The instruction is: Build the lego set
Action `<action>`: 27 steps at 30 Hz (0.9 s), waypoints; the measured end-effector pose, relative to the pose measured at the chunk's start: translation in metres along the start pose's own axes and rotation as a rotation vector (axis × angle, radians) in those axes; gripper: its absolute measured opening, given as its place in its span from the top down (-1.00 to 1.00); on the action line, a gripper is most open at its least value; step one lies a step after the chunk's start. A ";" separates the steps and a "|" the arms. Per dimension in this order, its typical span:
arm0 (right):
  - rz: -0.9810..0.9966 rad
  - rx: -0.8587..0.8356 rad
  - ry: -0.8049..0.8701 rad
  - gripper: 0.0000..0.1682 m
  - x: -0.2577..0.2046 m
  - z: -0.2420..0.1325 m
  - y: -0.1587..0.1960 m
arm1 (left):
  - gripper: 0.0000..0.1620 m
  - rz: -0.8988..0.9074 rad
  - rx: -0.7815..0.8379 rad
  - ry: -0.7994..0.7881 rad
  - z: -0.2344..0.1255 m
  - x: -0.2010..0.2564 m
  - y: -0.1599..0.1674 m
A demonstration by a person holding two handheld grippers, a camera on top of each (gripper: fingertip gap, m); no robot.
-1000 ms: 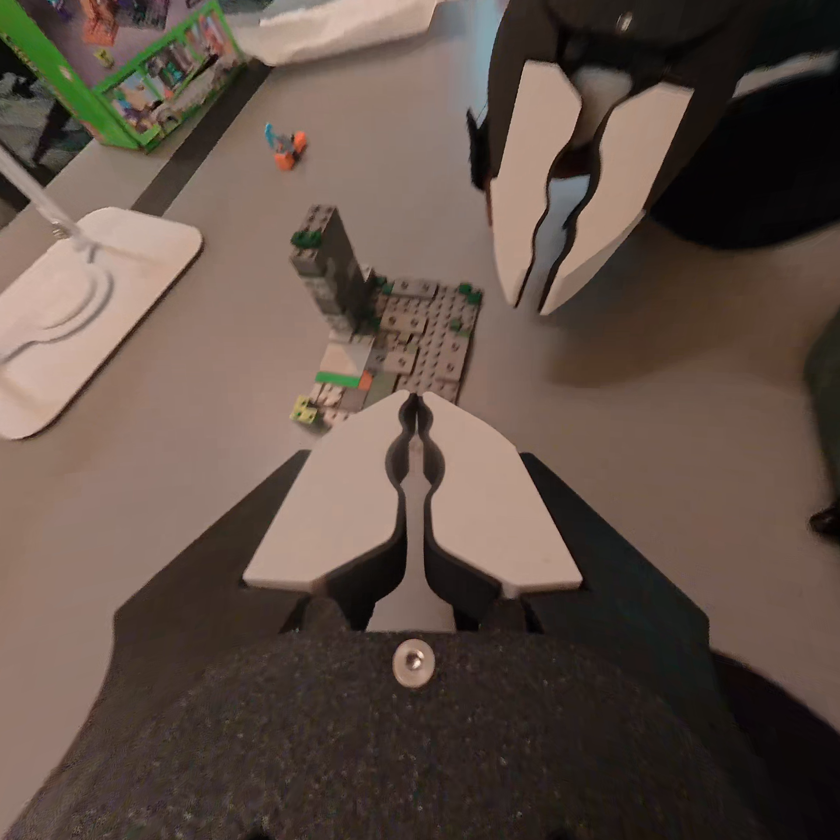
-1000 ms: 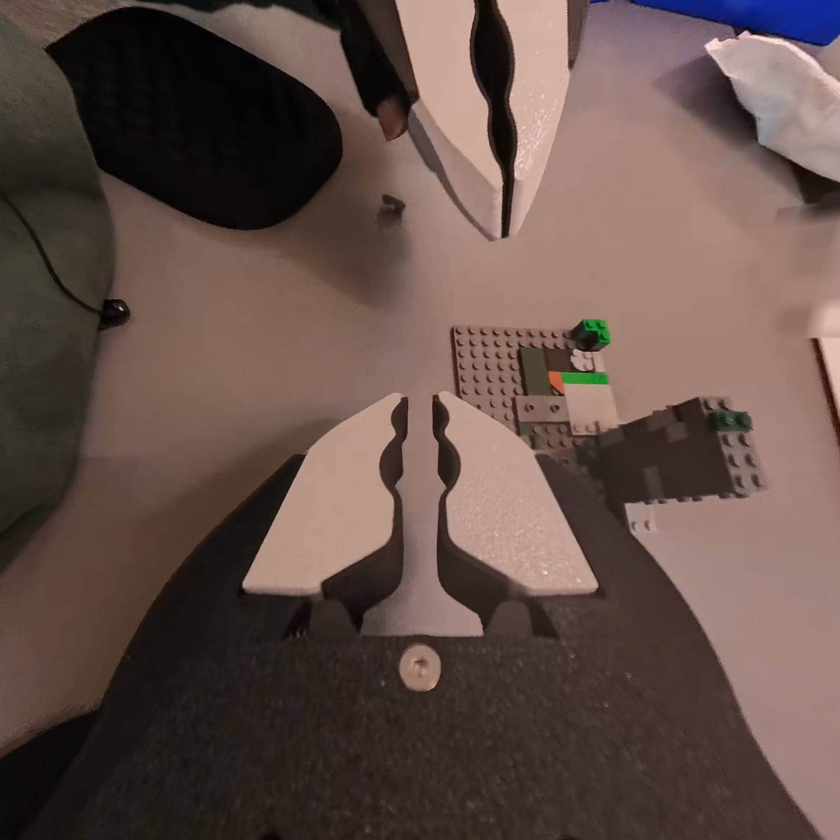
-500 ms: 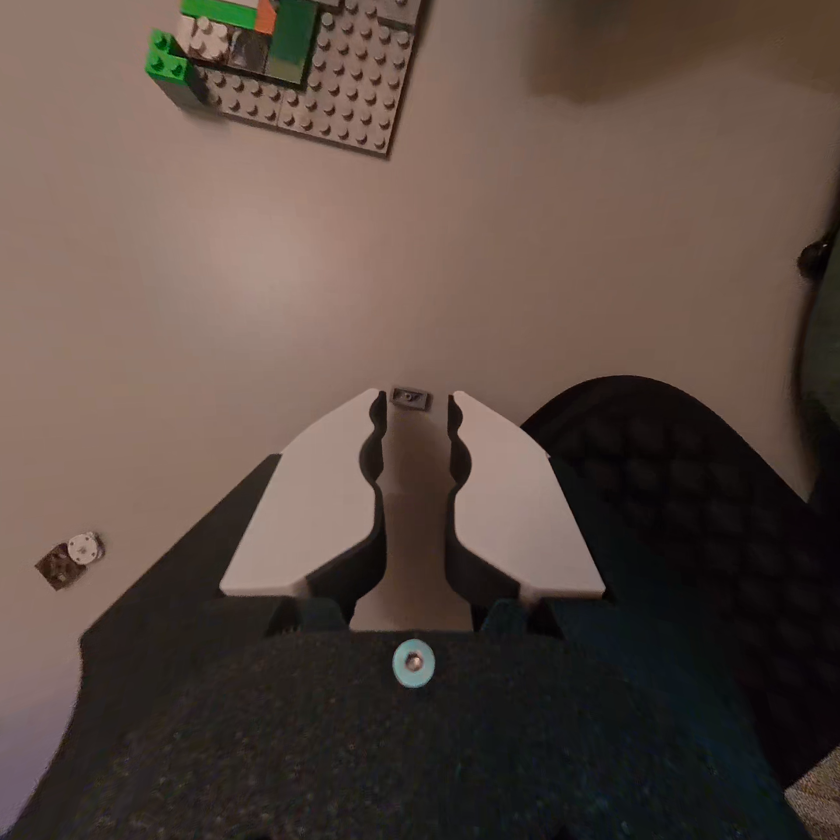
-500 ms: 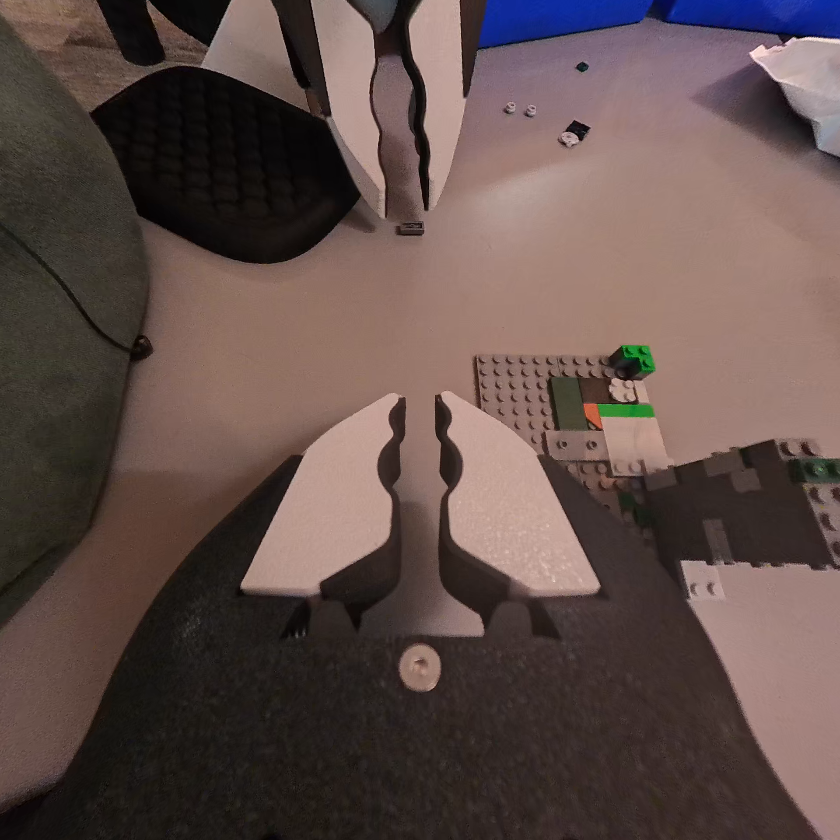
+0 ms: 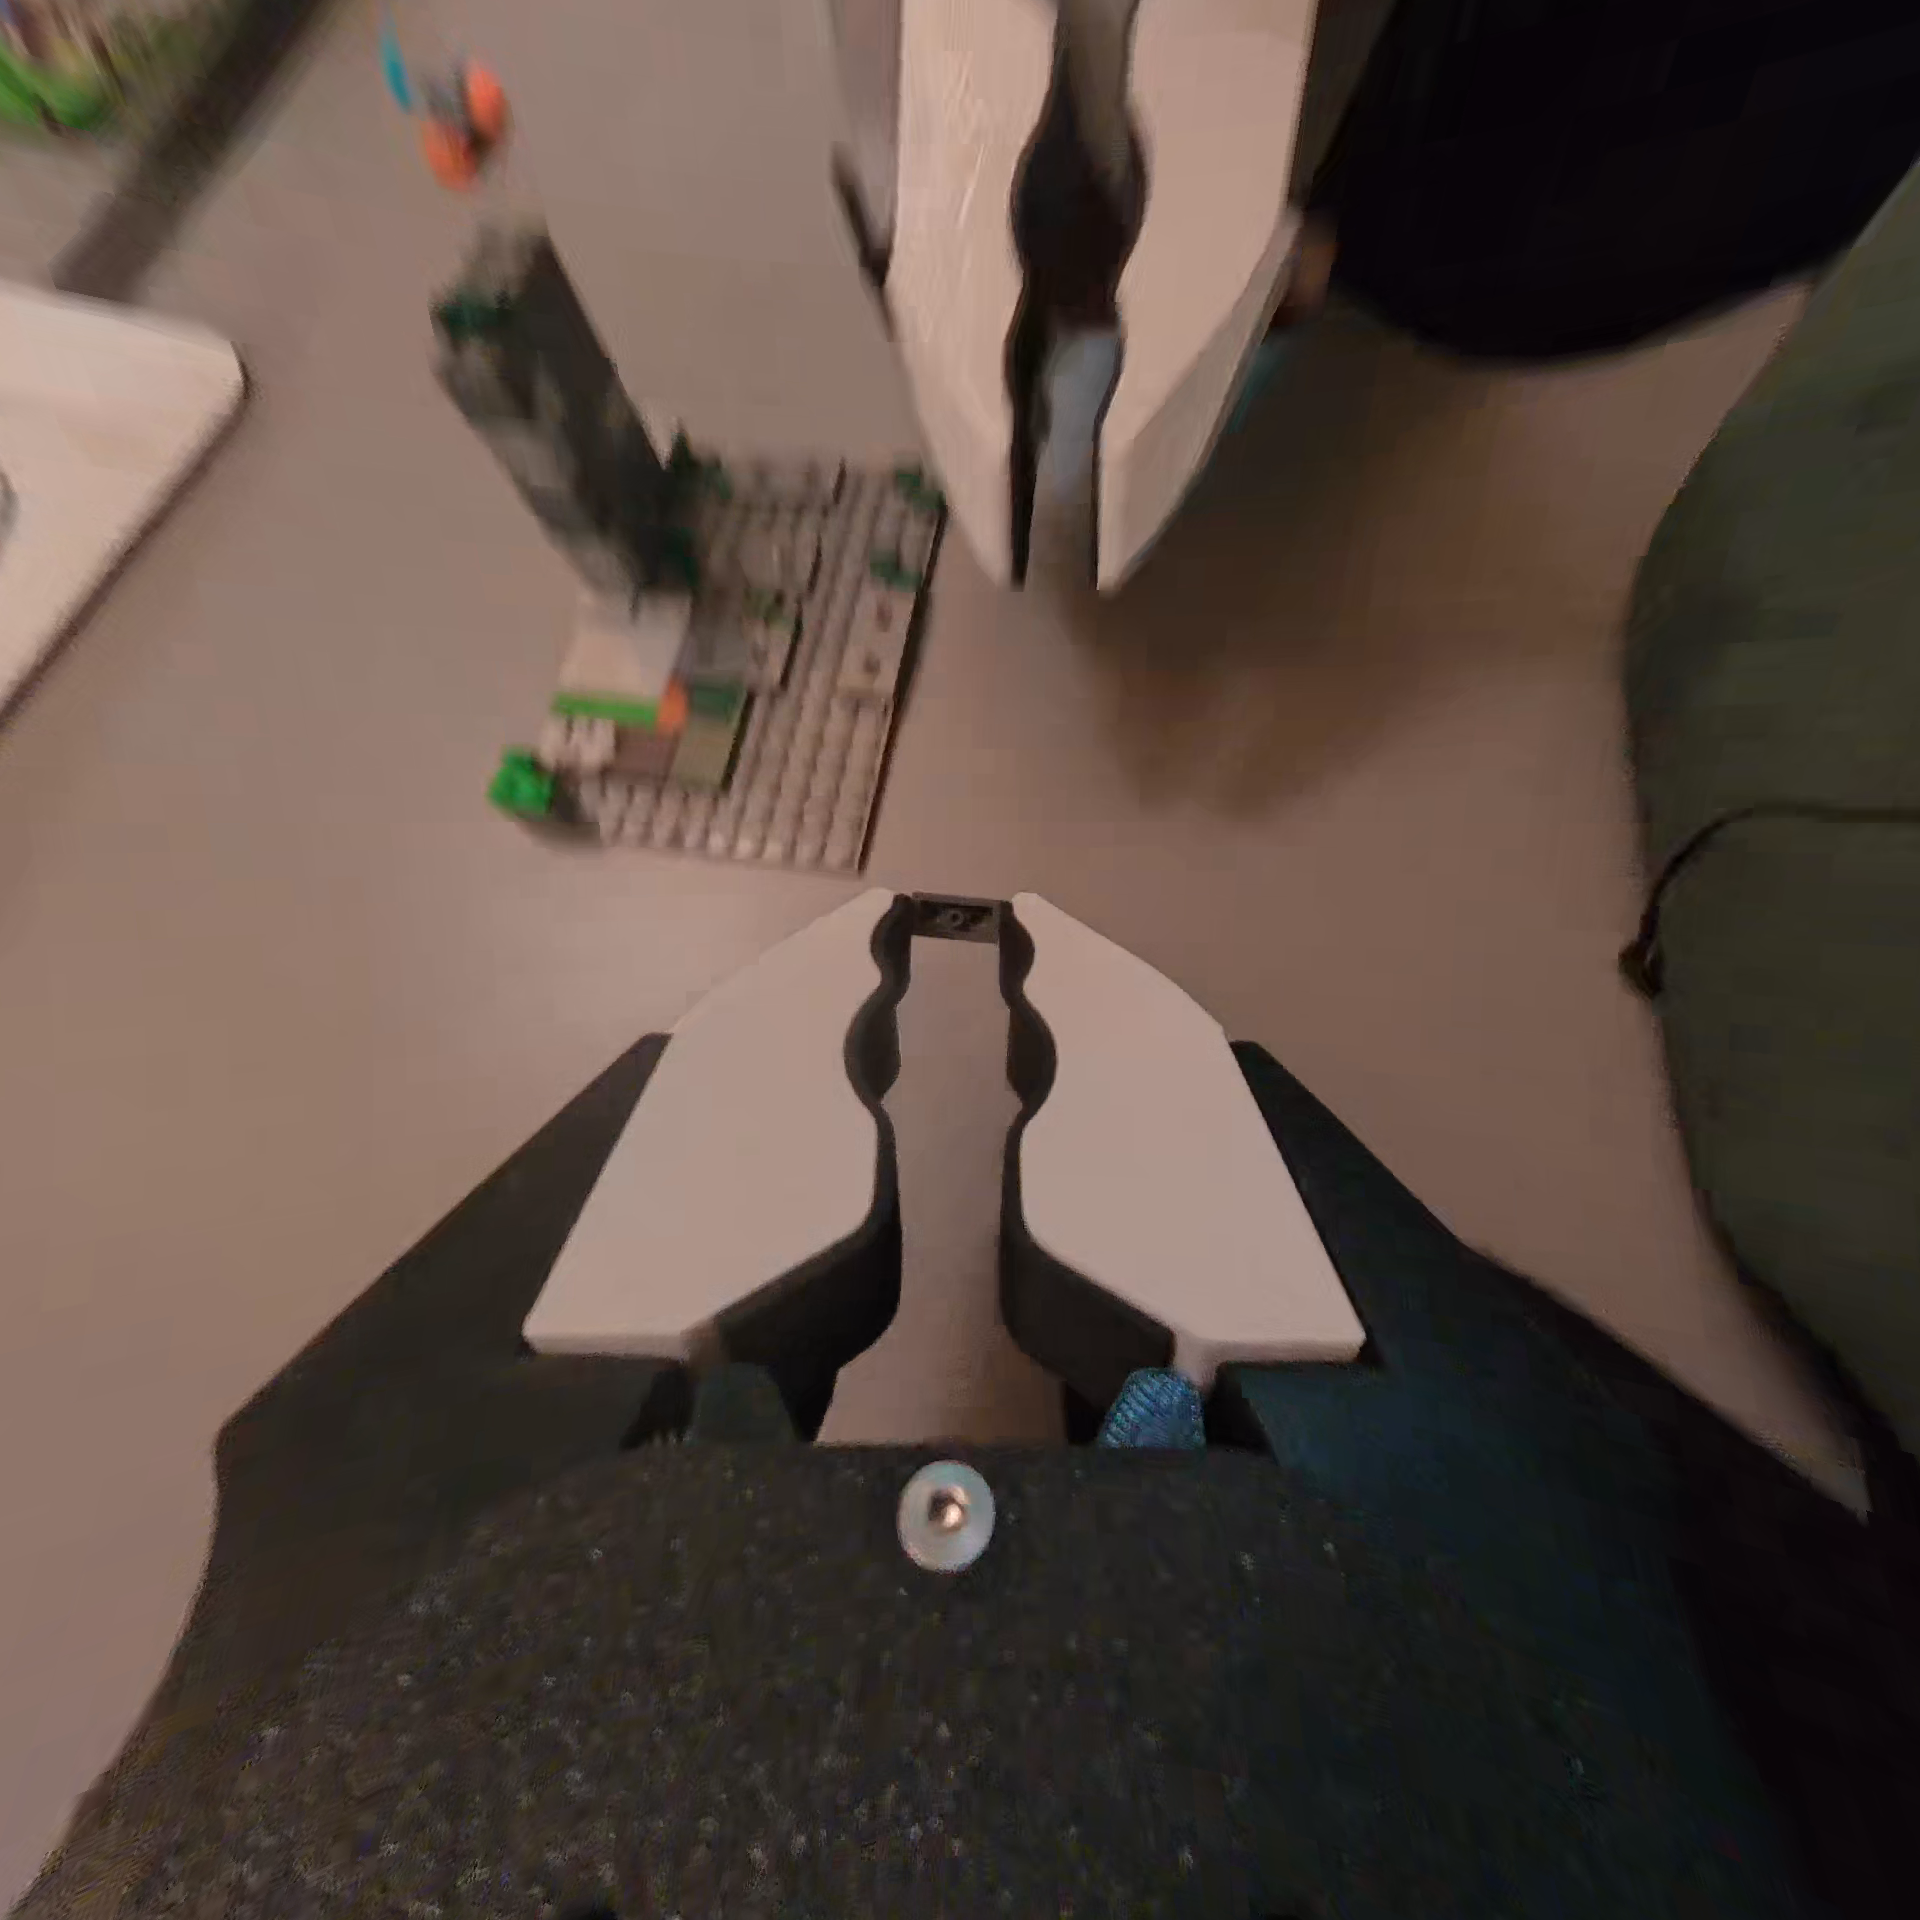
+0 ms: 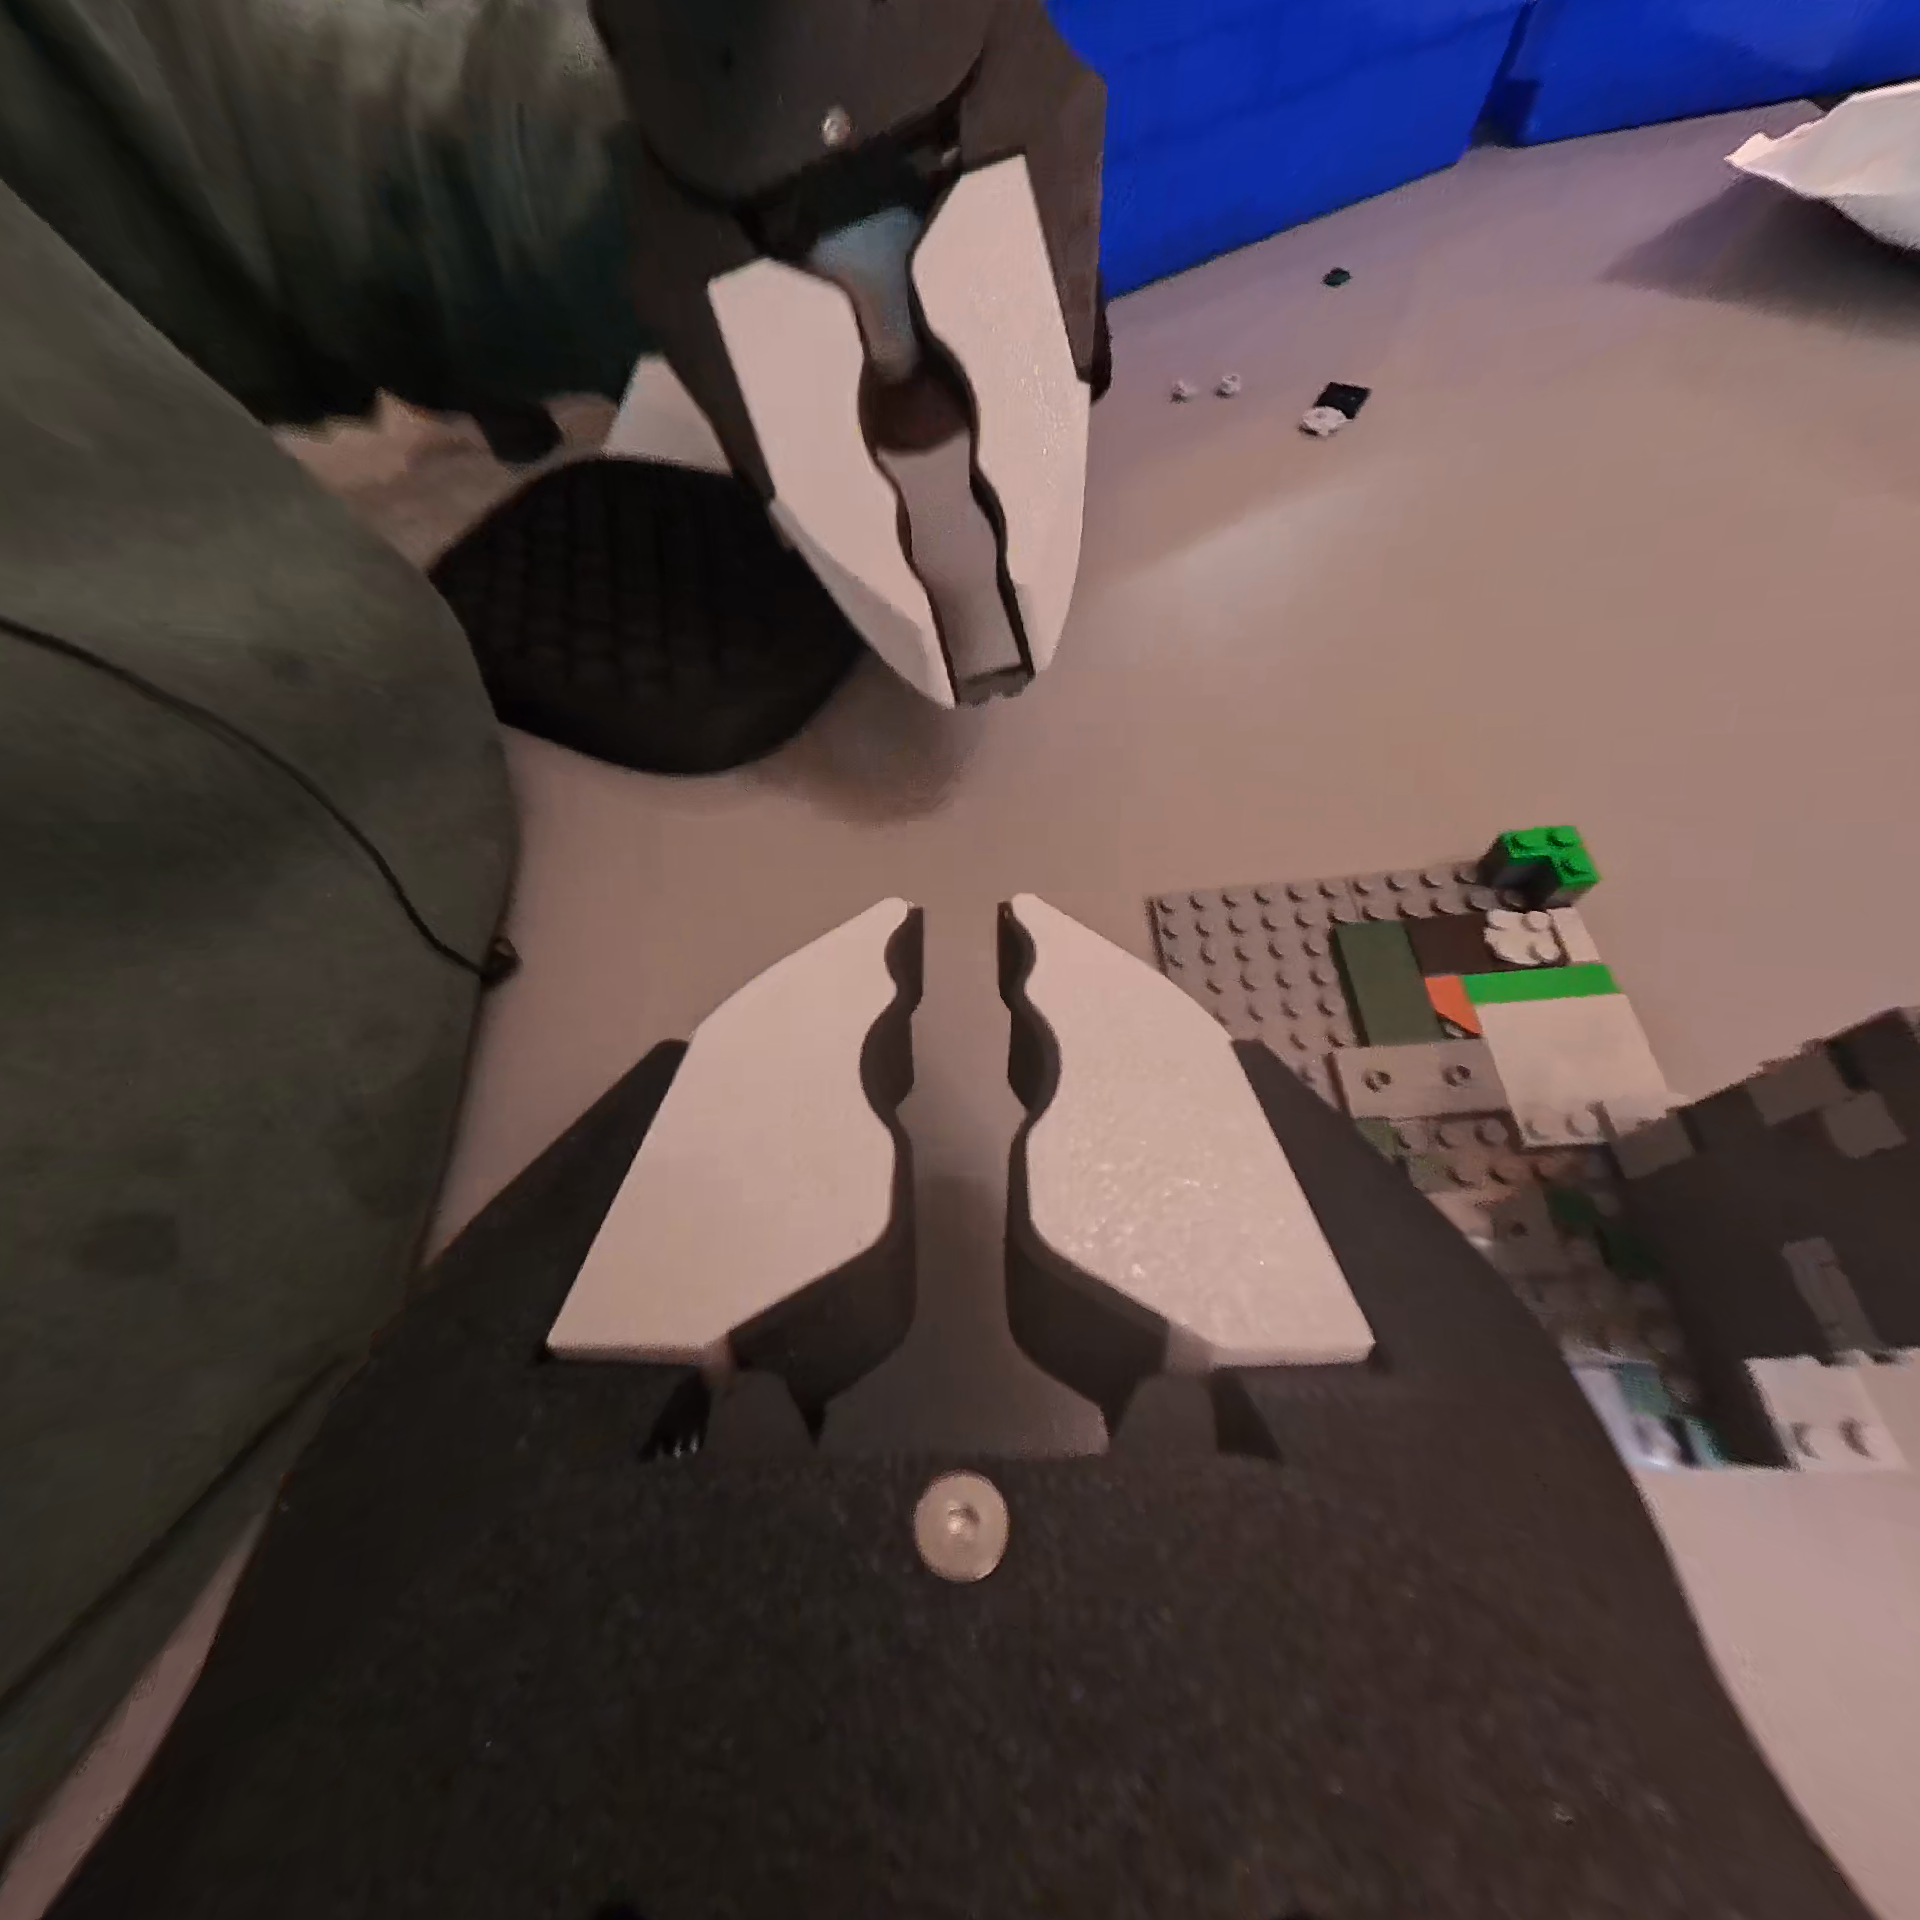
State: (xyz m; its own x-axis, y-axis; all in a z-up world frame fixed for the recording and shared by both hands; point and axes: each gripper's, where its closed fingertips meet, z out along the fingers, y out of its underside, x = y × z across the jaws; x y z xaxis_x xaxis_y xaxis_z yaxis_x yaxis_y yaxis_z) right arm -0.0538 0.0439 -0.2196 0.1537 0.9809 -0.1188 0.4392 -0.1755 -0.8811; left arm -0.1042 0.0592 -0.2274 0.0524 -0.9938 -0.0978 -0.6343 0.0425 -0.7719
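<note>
My left gripper (image 5: pixel 956 914) is shut on a small dark grey plate (image 5: pixel 954 921), pinched flat between its tips above the table. It also shows in the right wrist view (image 6: pixel 987 681), raised off the table with the plate (image 6: pixel 985 677) at its tips. The lego build stands ahead and to the left: a grey baseplate (image 5: pixel 821 790) with a dark tower (image 5: pixel 540 416) and a green brick (image 5: pixel 525 784) at its near corner. My right gripper (image 6: pixel 956 909) is narrowly open and empty, low beside the baseplate (image 6: pixel 1247 935), left of the tower (image 6: pixel 1818 1153).
A black mesh pad (image 6: pixel 644 623) and dark green fabric (image 6: pixel 208 935) lie to the left in the right wrist view. Loose small pieces (image 6: pixel 1330 405), blue blocks (image 6: pixel 1351 104) and white paper (image 6: pixel 1849 166) lie beyond. A white board (image 5: pixel 94 436) and an orange-blue figure (image 5: pixel 457 114) lie left of the build.
My left gripper swung down to the small grey plate on the table, opened around it, shut on it and lifted it back towards the build. The right gripper stayed beside the baseplate.
</note>
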 end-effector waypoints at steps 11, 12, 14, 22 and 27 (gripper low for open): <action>0.367 0.312 -0.415 0.77 -0.035 -0.028 -0.041 | 0.81 0.177 0.407 0.054 0.005 0.035 -0.096; 0.386 0.338 -0.448 0.77 -0.038 -0.033 -0.044 | 0.81 0.185 0.424 0.067 0.005 0.039 -0.098; 0.421 0.373 -0.505 0.77 -0.042 -0.038 -0.049 | 0.81 0.201 0.460 0.070 0.003 0.042 -0.103; 0.552 0.458 -0.672 0.88 -0.051 -0.044 -0.060 | 0.81 0.267 0.548 0.064 -0.005 0.052 -0.113; 0.596 0.437 -0.611 0.90 -0.044 -0.039 -0.057 | 0.81 0.304 0.486 -0.004 -0.001 0.045 -0.105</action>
State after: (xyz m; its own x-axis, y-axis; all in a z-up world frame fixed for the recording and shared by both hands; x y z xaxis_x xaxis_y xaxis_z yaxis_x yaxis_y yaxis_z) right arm -0.0513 0.0073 -0.1469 -0.2975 0.6360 -0.7120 0.0502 -0.7343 -0.6770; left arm -0.0362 0.0097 -0.1505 -0.0734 -0.9291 -0.3624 -0.1938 0.3698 -0.9087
